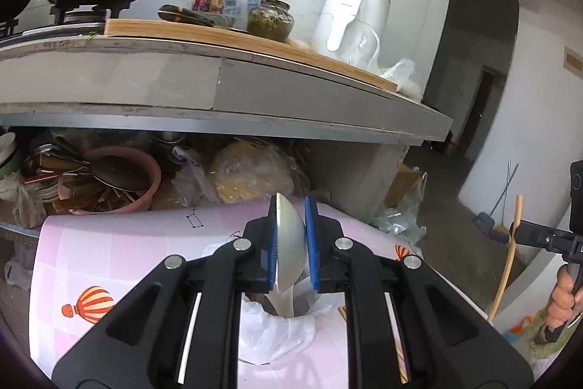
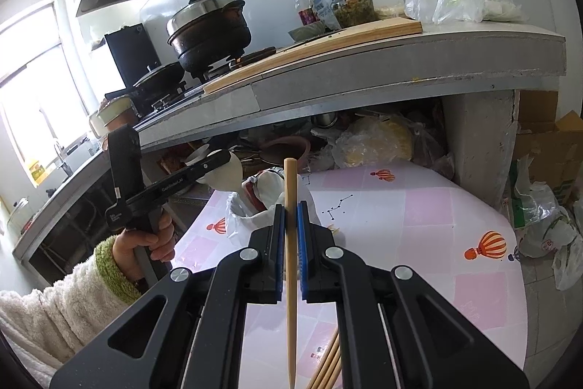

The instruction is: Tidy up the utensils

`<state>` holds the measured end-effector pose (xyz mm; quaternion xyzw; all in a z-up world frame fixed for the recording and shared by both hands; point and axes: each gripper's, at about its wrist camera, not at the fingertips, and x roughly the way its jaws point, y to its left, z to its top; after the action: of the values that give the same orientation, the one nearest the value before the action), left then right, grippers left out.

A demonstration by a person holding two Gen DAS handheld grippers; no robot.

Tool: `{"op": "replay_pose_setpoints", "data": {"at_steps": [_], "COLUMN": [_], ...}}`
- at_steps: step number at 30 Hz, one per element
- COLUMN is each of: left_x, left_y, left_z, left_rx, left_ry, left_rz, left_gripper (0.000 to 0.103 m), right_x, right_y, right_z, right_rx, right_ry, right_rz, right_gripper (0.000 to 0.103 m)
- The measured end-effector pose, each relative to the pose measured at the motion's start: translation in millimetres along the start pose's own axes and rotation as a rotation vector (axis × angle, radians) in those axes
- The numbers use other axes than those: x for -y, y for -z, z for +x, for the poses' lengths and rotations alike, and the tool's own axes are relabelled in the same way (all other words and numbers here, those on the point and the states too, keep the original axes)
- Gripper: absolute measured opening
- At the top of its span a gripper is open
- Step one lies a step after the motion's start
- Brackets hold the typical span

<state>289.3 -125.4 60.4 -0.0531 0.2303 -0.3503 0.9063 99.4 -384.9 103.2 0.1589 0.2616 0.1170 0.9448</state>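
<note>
Room: we work at a low table (image 2: 419,206) with a pink balloon-print cover, set in front of a kitchen counter (image 1: 218,86) that carries a black pot (image 2: 209,28) and bottles.
Left claw (image 1: 291,243): closed on the bowl of a metal spoon (image 1: 289,236), whose handle hangs down into a white plastic bag (image 1: 277,334) lying on the table.
Right claw (image 2: 291,239): closed on a single wooden chopstick (image 2: 290,243), held upright with the point toward the camera; more chopsticks (image 2: 328,367) lie on the table below it.
Step in hand: we judge both utensils are lifted and waiting to be sorted into place.
Doing it well: we keep the two claws well apart so the chopstick does not strike the other tool.
Spoon care: its curved bowl could slip between the pads, so we lower it gently before letting go.
Chopstick care: we lay it parallel with the others, tips matching.
</note>
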Motion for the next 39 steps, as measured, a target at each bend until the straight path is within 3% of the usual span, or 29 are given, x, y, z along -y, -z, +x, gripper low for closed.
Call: {"op": "replay_pose_setpoints", "data": {"at_steps": [15,21,29,33,39], "left_x": [-7.8,-23.9,-18.6,-17.7,-23.4], "left_y": [3.2,21.9,38.7,40.8,40.8], "left_z": [-7.5,0.1,6.0,2.7,-10.6], "left_rx": [0.151,0.115,0.029,0.018,0.050], "left_ry": [0.119,0.121,0.110,0.086,0.041], "left_rz": [-0.161,-0.247,-0.218,-0.207,-0.221], "left_gripper": [0.010,0.010,0.011,0.030,0.034], "right_x": [-2.4,-2.6,-2.1,-3.9,-9.5], "right_y": [0.2,1.2,1.3,0.9,-2.2], "right_z": [-0.9,1.1,2.0,2.5,1.4], "right_rx": [-0.004,-0.010,-0.014,-0.016,-0.014], "right_ry": [0.001,0.001,0.006,0.010,0.012], "right_rz": [-0.007,-0.005,-0.003,-0.008,-0.021], "right_gripper": [0.007,0.007,0.007,0.007,0.007]}}
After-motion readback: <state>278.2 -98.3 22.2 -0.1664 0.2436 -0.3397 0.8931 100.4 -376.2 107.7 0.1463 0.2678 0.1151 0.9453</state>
